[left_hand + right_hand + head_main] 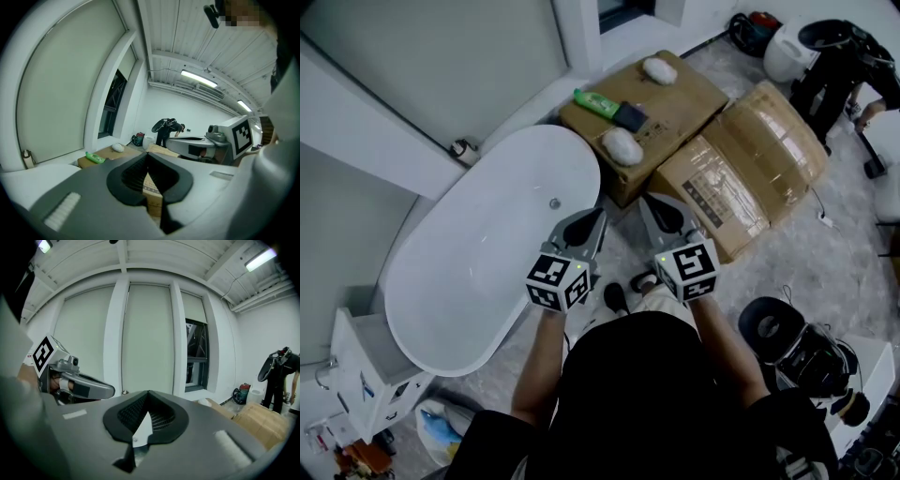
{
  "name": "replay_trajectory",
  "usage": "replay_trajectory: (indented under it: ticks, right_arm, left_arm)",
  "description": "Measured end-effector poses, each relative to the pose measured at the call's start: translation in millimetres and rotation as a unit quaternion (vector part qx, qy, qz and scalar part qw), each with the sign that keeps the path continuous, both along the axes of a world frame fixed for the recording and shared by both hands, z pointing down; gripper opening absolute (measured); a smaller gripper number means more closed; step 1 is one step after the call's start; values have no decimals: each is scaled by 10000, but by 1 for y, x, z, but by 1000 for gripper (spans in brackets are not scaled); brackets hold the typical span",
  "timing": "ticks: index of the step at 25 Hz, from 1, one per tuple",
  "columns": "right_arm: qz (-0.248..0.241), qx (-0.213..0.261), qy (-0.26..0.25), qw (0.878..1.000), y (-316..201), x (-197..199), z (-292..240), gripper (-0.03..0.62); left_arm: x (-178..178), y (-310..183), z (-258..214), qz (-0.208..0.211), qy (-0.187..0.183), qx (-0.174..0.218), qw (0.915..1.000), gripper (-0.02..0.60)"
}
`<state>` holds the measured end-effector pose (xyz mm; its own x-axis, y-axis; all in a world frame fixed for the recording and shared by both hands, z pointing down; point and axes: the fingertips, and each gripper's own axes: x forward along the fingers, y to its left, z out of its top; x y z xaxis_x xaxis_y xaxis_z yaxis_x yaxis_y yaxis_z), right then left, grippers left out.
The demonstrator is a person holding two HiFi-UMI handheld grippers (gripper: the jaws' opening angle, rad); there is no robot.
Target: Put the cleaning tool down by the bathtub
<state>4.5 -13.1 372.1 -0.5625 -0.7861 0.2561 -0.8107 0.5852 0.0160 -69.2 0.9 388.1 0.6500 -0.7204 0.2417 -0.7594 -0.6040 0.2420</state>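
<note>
A white oval bathtub [487, 253] fills the left of the head view. Behind it stands a cardboard box [694, 94] carrying a green bottle [596, 102], a dark scrubbing tool [630, 115] and two white fluffy pads [622, 146]. My left gripper [598, 220] is held over the floor by the tub's right rim, shut and empty. Close beside it, my right gripper [649, 208] is also shut and empty. In the left gripper view the gripper [147, 154] shows jaws meeting at the tip, with the bottle [95, 158] far ahead. The right gripper view shows that gripper [148, 393] with jaws closed the same way.
A second, larger cardboard box [759, 173] lies right of the grippers. A black machine [797, 342] sits on the floor at lower right and a white cabinet [366, 375] at lower left. A person [839, 56] bends over in the far right corner.
</note>
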Motion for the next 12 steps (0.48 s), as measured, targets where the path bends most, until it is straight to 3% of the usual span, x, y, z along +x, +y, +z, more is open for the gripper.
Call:
replay_trajectory:
  ticks: [12]
  right_arm:
    - [-88,-32,16,10000,2,-3,-3,5]
  left_arm:
    - [3,-2,2,93,-2,-40,9999,-2]
